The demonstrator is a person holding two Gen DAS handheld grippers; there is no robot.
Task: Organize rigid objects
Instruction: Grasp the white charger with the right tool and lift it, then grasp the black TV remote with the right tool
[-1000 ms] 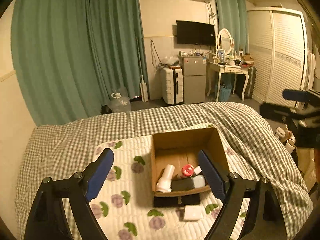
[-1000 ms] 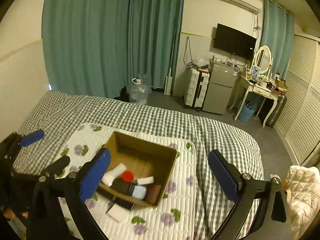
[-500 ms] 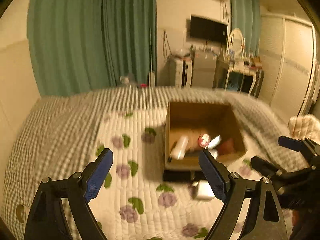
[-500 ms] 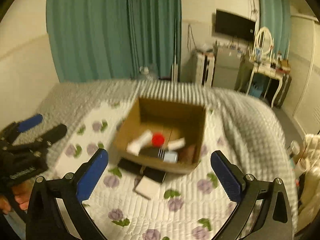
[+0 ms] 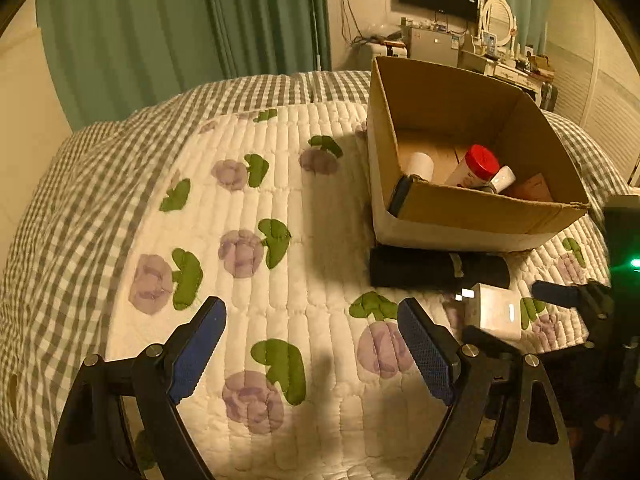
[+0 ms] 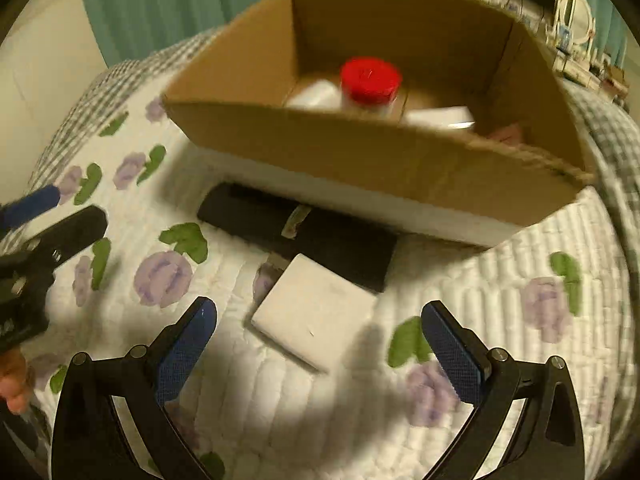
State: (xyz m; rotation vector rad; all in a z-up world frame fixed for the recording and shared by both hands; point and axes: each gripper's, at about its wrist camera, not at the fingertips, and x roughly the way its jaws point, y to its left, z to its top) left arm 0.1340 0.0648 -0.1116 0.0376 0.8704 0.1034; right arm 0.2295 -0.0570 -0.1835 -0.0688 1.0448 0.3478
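Cardboard box (image 6: pixel 372 160) on quilt; white block (image 6: pixel 316 312), black case (image 6: pixel 304 236) just before it; no legible writing. Left gripper (image 5: pixel 312 344), right gripper (image 6: pixel 320 344) jaws apart, empty.

Warm yellowish indoor light, fairly dim overall. Both views are fisheye w/ dark vignette corners & bent lines near the edges. Left wrist view is mostly sharp; the cardboard box (image 5: pixel 460 216) throws a soft shadow leftward onto the quilt (image 5: pixel 240 200), & a green LED glare spot sits at the right edge. Right wrist view has motion blur: box rim & red cap (image 6: pixel 370 80) smeared, white flat box (image 6: pixel 314 314) sharper. Quilt in lower centre is brightly lit, w/ dark edges.
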